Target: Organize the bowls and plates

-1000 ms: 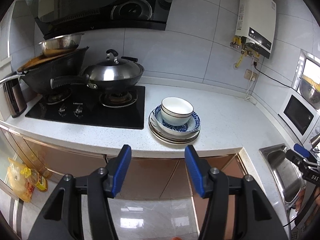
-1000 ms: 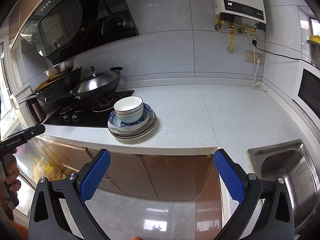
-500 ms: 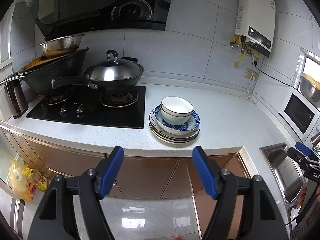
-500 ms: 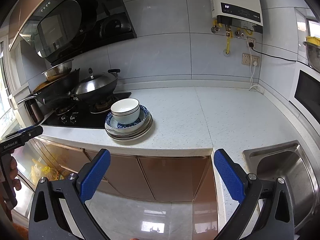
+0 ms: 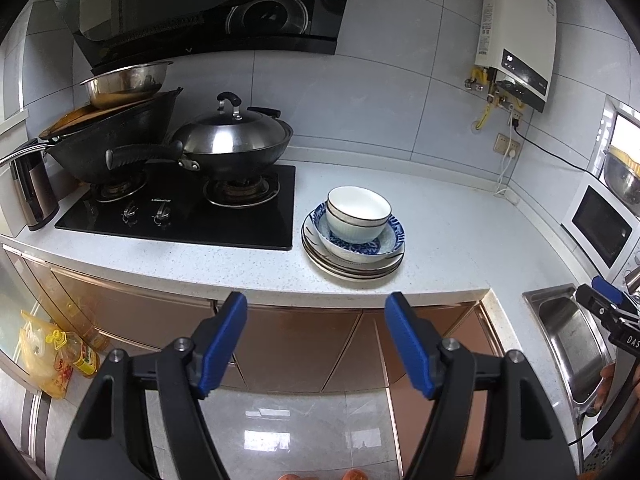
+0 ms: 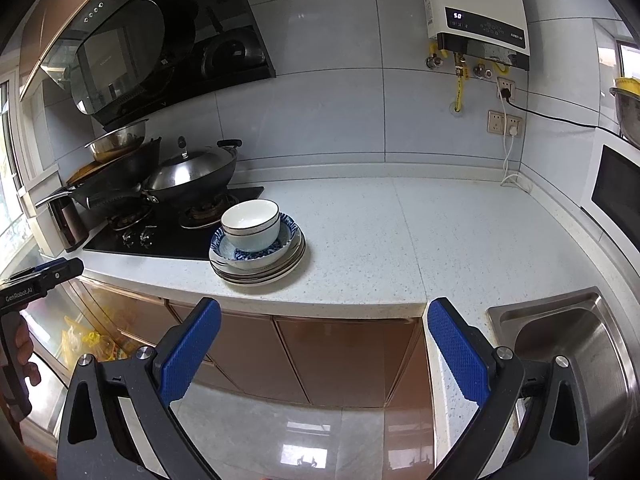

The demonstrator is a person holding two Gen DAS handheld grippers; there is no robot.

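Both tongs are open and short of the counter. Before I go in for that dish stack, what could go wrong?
1. The white bowl sits loose in the blue patterned bowl atop the plates; lifting from below could topple it.
2. The stack stands near the counter edge; a nudge from the left tongs or right tongs might push it off.

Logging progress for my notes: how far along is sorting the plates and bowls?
Nothing looks done: the white bowl sits in the blue bowl atop the plates beside the stove. Left gripper and right gripper are open, empty, off the counter. All sorting remains.
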